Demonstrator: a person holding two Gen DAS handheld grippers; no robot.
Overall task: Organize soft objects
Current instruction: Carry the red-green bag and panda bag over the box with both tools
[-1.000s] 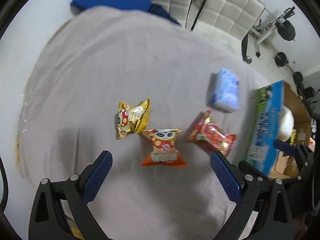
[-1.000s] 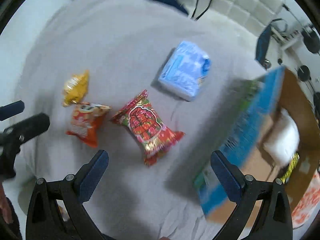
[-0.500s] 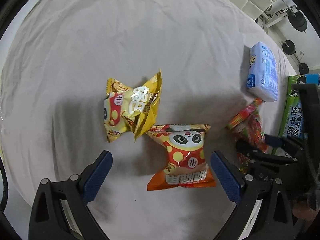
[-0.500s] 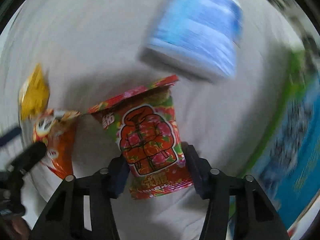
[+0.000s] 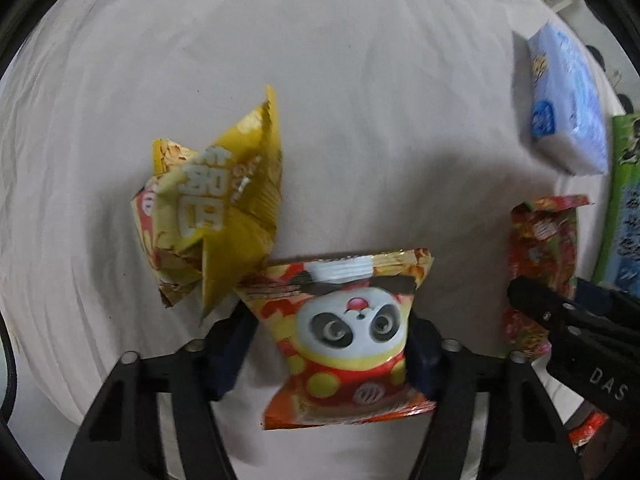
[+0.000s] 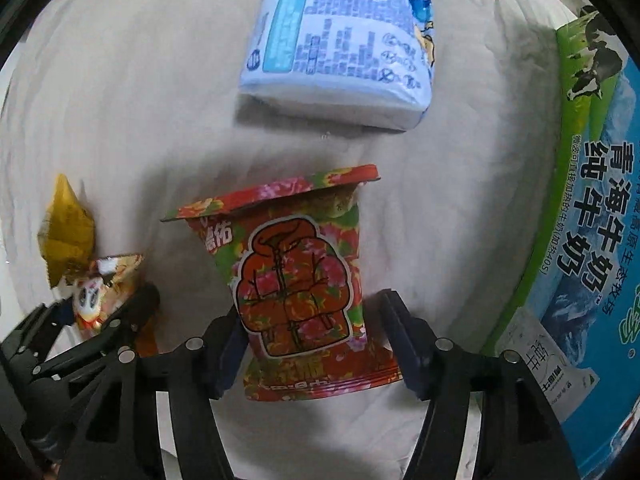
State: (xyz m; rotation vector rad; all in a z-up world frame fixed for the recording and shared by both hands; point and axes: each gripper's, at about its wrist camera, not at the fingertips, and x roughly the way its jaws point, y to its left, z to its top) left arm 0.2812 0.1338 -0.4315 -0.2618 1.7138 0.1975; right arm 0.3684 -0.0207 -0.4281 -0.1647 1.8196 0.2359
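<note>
My left gripper is shut on the orange panda snack bag, pads pressing its two sides on the grey cloth. A crumpled yellow snack bag lies just to its upper left, touching it. My right gripper is shut on the red floral snack bag. That bag and the right gripper also show at the right of the left wrist view. The panda bag and yellow bag show at the left of the right wrist view.
A light-blue tissue pack lies beyond the red bag; it also shows in the left wrist view. A blue-green milk carton box stands at the right. The grey cloth covers the surface.
Both grippers moved down and forward onto the bags. The left gripper went from open to shut on the panda bag. The right gripper tightened on the red floral bag.
</note>
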